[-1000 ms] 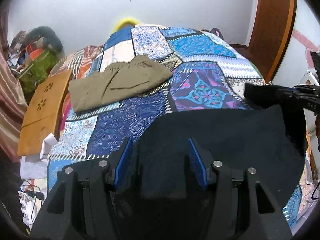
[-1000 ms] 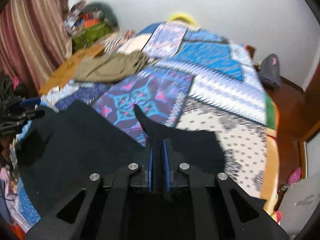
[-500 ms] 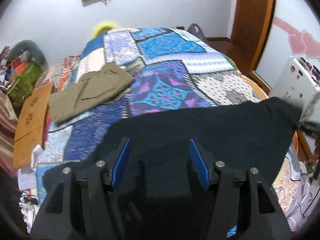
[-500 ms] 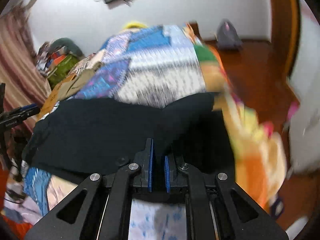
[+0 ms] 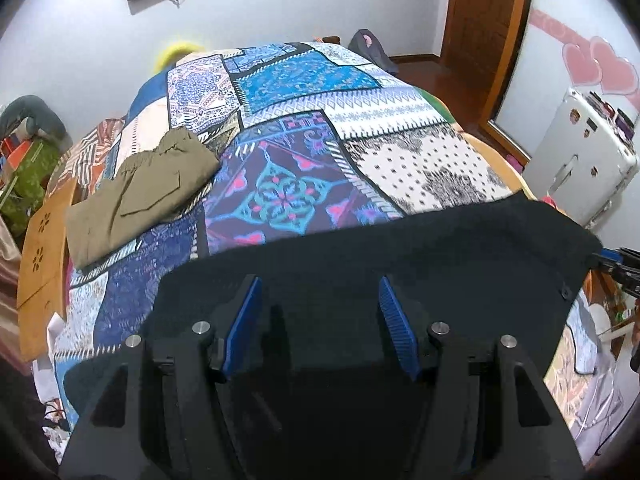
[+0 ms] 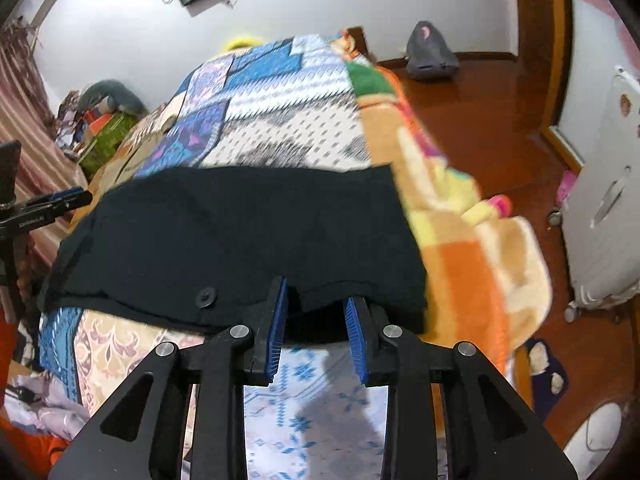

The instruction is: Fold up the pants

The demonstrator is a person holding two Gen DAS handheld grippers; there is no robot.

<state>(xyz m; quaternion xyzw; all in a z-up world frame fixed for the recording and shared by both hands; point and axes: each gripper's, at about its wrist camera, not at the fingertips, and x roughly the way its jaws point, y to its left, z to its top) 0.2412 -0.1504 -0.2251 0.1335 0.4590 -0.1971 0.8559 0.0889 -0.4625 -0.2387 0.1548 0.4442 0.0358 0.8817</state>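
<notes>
The black pants point(image 5: 400, 264) lie spread across the near edge of the patchwork bedspread point(image 5: 288, 184). My left gripper point(image 5: 318, 300) is open, its blue pads wide apart over the black cloth. In the right wrist view the pants point(image 6: 240, 240) lie flat with a button showing near the hem. My right gripper point(image 6: 316, 312) is open at the pants' near edge, jaws either side of a fold of cloth without pinching it. The left gripper also shows at the left edge of the right wrist view point(image 6: 56, 200).
Folded olive pants point(image 5: 140, 192) lie on the bed's left side. A wooden board point(image 5: 40, 248) leans at the left. A white suitcase point(image 5: 580, 152) stands right of the bed, also in the right wrist view point(image 6: 608, 200). A grey bag point(image 6: 430, 56) sits on the wooden floor.
My right gripper was shut on the black pants and has now opened, letting the cloth go. The pants went from bunched to spread flat along the bed's near edge. The left gripper stayed open.
</notes>
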